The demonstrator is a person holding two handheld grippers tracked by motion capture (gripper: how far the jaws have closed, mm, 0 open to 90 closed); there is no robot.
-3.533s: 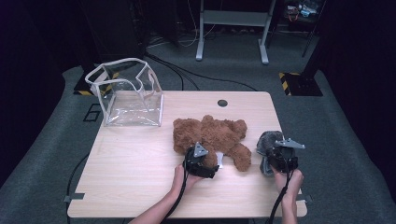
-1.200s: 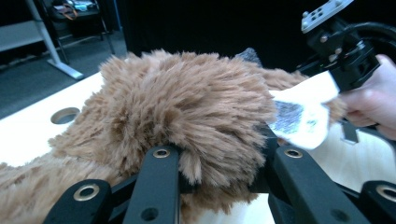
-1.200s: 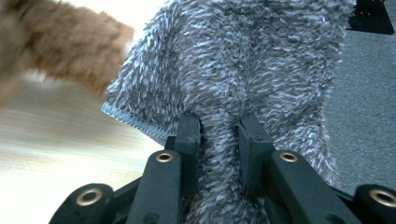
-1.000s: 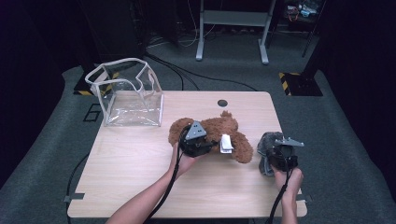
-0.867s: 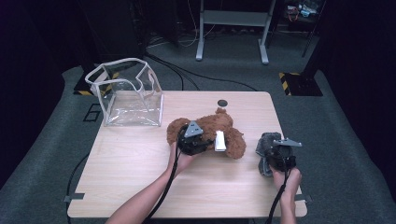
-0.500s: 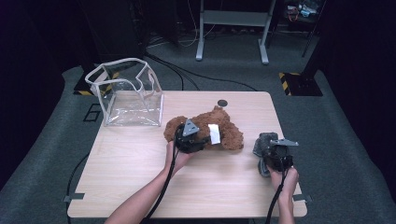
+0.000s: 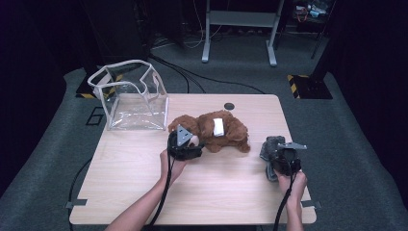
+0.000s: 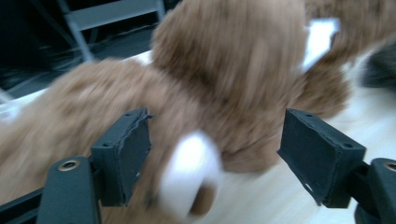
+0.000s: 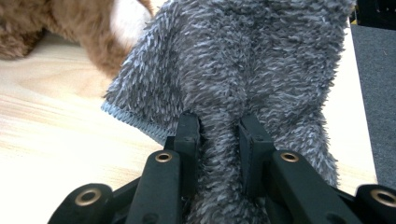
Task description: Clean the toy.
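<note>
The brown plush toy (image 7: 211,131) lies on the bench (image 7: 125,192), in the middle of it, just right of the clear plastic bag (image 7: 130,101) that stands open near the far left corner. A white label (image 7: 218,126) shows on top of the toy. The left tongs (image 7: 188,144) are at the near left end of the toy; in the left gripper view the two jaws stand wide apart with the fur between them, and they grip nothing. This view is blurred, so I cannot tell whether a pad (image 8: 130,154) touches the fur.

The right tongs (image 7: 275,155) are near the right edge of the bench, well apart from the bag. Their jaws are nearly closed on a fold of the grey fluffy cloth (image 9: 252,74), which is pinched between them.

I think the main risk is a weak grip on the toy. The fur is soft and thick, so if the jaws close only on the pile and not on the body, the toy can slip out when it is lifted. The bag is light and its opening is bent, so a push from the toy could tip it or slide it away. The grey cloth hangs loose from its fold and lies close to the toy's right end, so it may drag over the bench or catch on the toy.
</note>
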